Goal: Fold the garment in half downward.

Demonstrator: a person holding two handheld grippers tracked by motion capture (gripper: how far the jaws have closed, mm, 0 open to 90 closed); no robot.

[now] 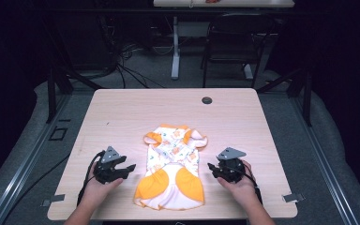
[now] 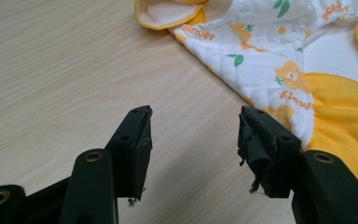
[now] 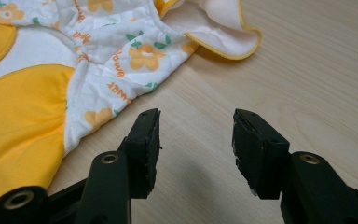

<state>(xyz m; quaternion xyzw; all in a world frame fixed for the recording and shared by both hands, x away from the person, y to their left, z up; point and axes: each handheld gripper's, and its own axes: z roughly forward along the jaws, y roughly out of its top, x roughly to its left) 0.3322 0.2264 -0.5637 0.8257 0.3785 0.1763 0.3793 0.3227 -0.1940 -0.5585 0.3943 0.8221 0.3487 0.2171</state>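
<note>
A small yellow-and-white garment (image 1: 173, 165) lies flat mid-table (image 1: 122, 112), near the person's edge; the left gripper (image 1: 127, 168) and right gripper (image 1: 211, 167) flank it, jaws apart and empty; likely pre-grasp; next, each should close on a near edge.

Quilted cloth garment (image 1: 171, 164) — soft, matt — on a smooth pale wood-grain table (image 1: 122, 112).
</note>
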